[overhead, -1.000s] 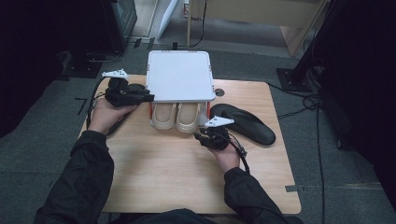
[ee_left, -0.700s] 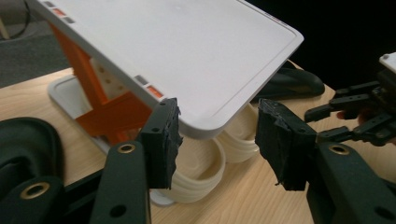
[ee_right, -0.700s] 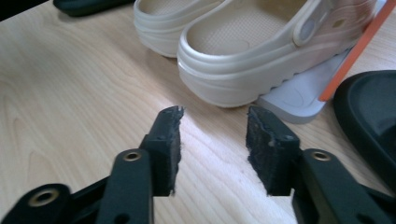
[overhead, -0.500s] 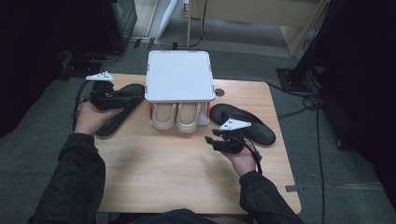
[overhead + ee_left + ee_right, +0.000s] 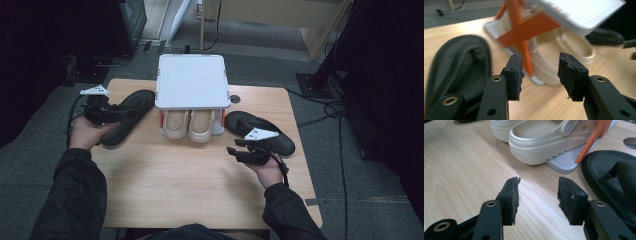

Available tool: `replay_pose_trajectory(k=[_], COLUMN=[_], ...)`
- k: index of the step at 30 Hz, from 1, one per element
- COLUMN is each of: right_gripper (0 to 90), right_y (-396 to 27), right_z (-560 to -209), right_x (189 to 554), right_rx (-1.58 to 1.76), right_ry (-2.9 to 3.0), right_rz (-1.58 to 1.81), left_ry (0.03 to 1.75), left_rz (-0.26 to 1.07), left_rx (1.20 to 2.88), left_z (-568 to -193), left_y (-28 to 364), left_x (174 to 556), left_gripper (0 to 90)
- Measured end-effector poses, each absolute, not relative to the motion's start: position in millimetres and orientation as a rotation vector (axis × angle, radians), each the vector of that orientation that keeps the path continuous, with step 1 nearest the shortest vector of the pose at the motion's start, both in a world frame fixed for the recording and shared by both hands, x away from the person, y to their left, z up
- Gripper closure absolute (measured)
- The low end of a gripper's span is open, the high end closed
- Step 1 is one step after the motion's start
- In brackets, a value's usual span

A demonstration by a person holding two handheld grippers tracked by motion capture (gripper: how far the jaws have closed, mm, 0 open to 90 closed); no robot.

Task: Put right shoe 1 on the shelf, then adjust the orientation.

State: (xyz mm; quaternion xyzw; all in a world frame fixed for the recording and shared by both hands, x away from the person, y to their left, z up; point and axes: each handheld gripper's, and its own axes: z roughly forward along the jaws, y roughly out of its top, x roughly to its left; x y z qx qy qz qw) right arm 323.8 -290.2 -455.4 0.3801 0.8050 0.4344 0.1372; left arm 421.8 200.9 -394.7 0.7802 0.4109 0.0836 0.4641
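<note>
A white two-shelf rack (image 5: 191, 80) with orange struts stands at the table's far middle, and a pair of cream clogs (image 5: 192, 125) sits on its lower shelf. One black slipper (image 5: 125, 117) lies left of the rack, another black slipper (image 5: 260, 131) to its right. My left gripper (image 5: 119, 114) hovers over the left slipper (image 5: 459, 62) and points at the rack (image 5: 584, 12). Its jaws have just been closing with nothing between them. My right gripper (image 5: 231, 150) is low over bare wood beside the right slipper (image 5: 609, 175), facing the clogs (image 5: 544, 135). Its jaws have just been opening, empty.
The wooden table (image 5: 190, 190) has a round cable hole (image 5: 235, 98) just right of the rack. Open wood stretches from the rack to the near edge. Dark floor with cables (image 5: 340, 130) surrounds the table.
The left hand has moved left away from the rack, and the left slipper now lies flat on the table. The right gripper has drawn back to the right from the rack's front.
</note>
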Motion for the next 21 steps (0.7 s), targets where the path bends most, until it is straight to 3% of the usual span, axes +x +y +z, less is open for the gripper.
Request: replay_pose_trajectory(k=[7, 14, 21], right_gripper=[52.5, 53.3, 53.7], right_y=[-285, -285, -282], right_z=[-455, -454, -455], right_x=[326, 327, 327], right_rx=[1.086, 1.087, 1.084], right_ry=[2.326, 2.318, 2.329], right_rz=[1.275, 1.283, 1.273], left_ry=[1.060, 1.071, 1.153], left_rz=[0.253, 0.218, 0.208], left_rx=[1.944, 1.998, 1.985], left_z=[-418, -444, -466], left_y=[212, 222, 237], left_x=[434, 448, 457], left_gripper=[64.7, 74.5, 76.9])
